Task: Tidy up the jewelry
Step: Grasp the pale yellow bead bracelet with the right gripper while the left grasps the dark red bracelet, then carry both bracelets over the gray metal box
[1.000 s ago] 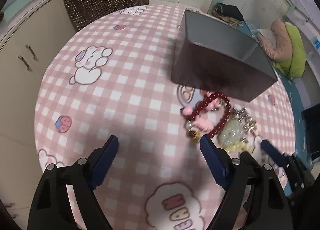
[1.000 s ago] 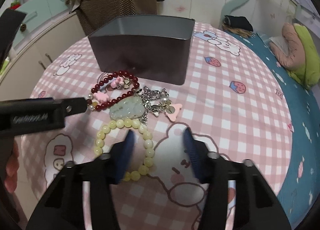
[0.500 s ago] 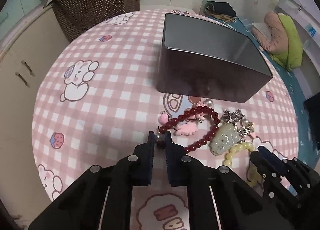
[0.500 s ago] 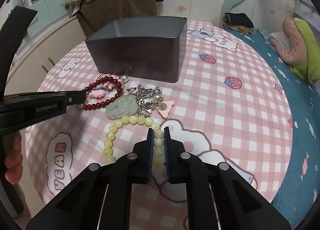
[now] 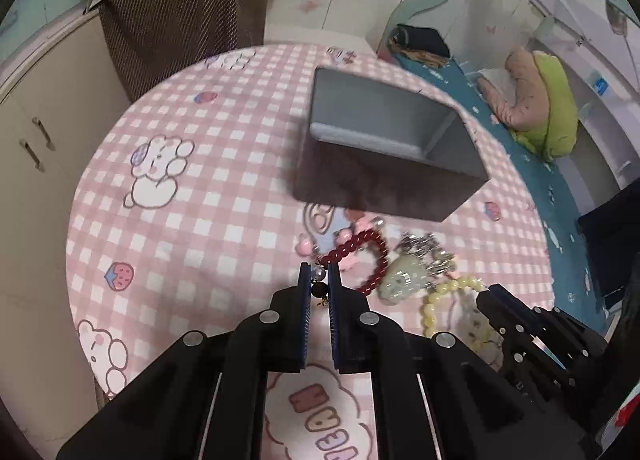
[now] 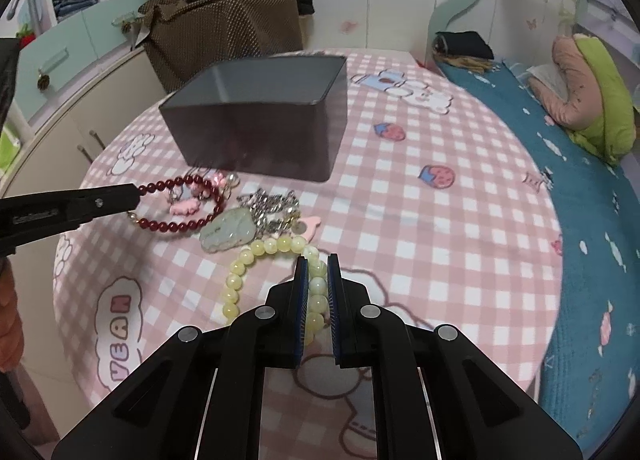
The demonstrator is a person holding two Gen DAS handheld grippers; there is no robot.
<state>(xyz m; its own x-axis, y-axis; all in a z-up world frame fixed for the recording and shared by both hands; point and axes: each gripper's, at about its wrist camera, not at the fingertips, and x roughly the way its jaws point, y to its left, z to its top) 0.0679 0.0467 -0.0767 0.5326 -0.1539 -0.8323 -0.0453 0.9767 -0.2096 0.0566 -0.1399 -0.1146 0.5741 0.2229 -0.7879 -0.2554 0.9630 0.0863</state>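
Note:
My left gripper (image 5: pixel 319 280) is shut on the dark red bead bracelet (image 5: pixel 362 250), pinching its beads between the blue pads and lifting one end off the cloth. In the right wrist view the same bracelet (image 6: pixel 180 220) hangs from the left gripper's tip (image 6: pixel 134 194). My right gripper (image 6: pixel 318 268) is shut on the pale yellow bead bracelet (image 6: pixel 240 272), which trails left on the table. Between the two bracelets lie a pale green jade pendant (image 6: pixel 228 230) and a silver charm chain (image 6: pixel 272 206). The open grey box (image 6: pixel 264 116) stands just behind the jewelry.
A round table with a pink checked cloth (image 6: pixel 440 220) carries everything. A brown dotted bag (image 6: pixel 224 32) sits on a cabinet behind it. To the right a blue bed (image 6: pixel 580 188) holds a green and pink pillow (image 6: pixel 588 80). A person's hand (image 6: pixel 10 312) shows at the left edge.
Both grippers went from open to shut, the left on the red bracelet and the right on the yellow one. The left has since risen, pulling the red bracelet up.

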